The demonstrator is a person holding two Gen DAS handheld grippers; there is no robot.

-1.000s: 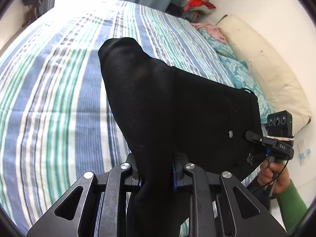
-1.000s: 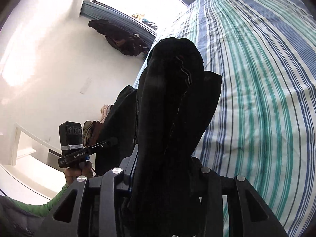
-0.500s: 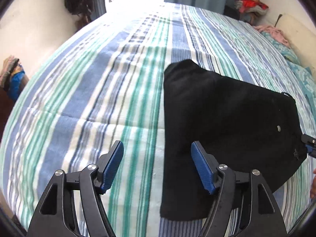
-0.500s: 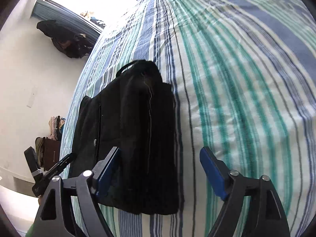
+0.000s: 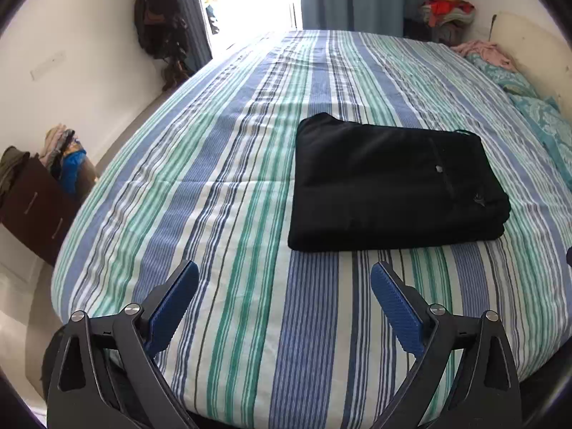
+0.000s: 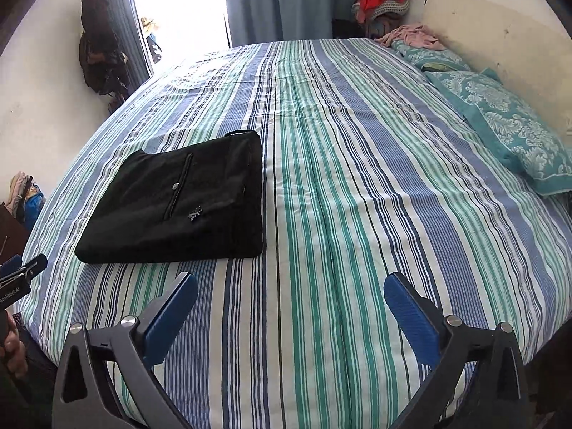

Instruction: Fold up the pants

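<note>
The black pants (image 5: pixel 389 182) lie folded into a flat rectangle on the striped bedspread (image 5: pixel 232 164); the right wrist view shows the pants (image 6: pixel 178 203) left of centre. My left gripper (image 5: pixel 284 282) hovers over the bed's near edge, short of the pants, its jaws opening wide with nothing between the blue pads (image 5: pixel 393 304). My right gripper (image 6: pixel 291 293) stands to the right of the pants, jaws also opening, only bedspread (image 6: pixel 357 178) between them. The left gripper's tip (image 6: pixel 21 271) and a hand (image 6: pixel 10 354) show at the left edge of the right wrist view.
Teal patterned pillows (image 6: pixel 500 121) lie along the cream headboard (image 6: pixel 493 35) at the right. A brown drawer unit (image 5: pixel 32 207) piled with clothes stands left of the bed. Dark bags hang on the wall (image 5: pixel 157 28) by the bright doorway. A clothes heap (image 5: pixel 447 10) sits in the far corner.
Both grippers let go of the black pants, opened wide and pulled back toward the bed's near edge. The pants now lie folded flat on the bedspread.
</note>
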